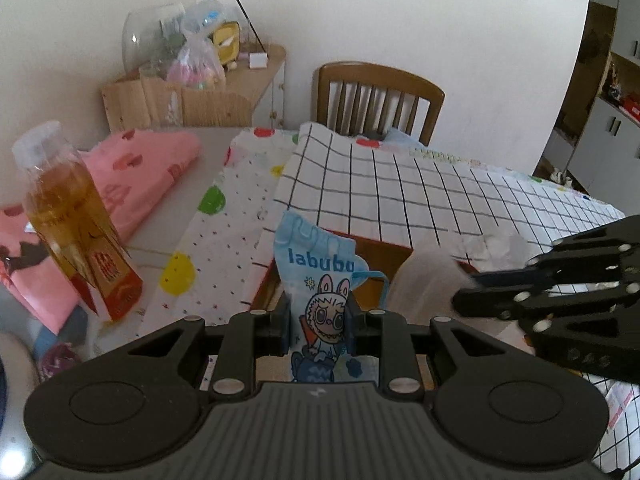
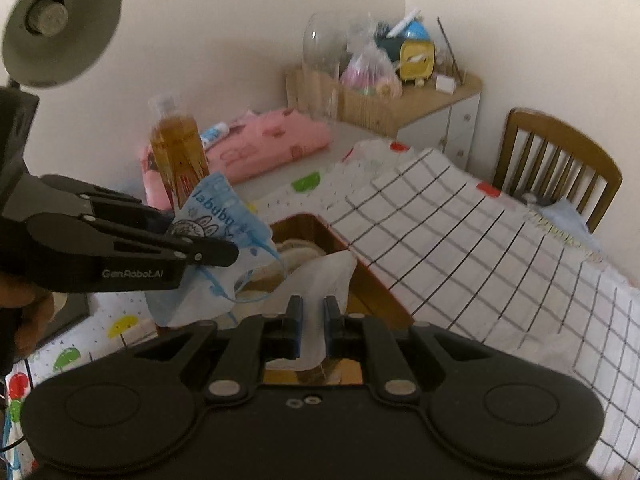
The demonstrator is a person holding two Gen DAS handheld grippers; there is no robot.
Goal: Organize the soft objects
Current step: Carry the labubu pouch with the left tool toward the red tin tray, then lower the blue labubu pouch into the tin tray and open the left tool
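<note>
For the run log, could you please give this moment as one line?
left gripper: shut on blue mask | right gripper: shut on white mask | both above box

Both wrist cameras look steeply down along their fingers, close over the wooden box; both also catch the chair.

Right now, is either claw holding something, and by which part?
Left gripper pinches the blue mask across its middle; right gripper pinches the white mask near its end.
</note>
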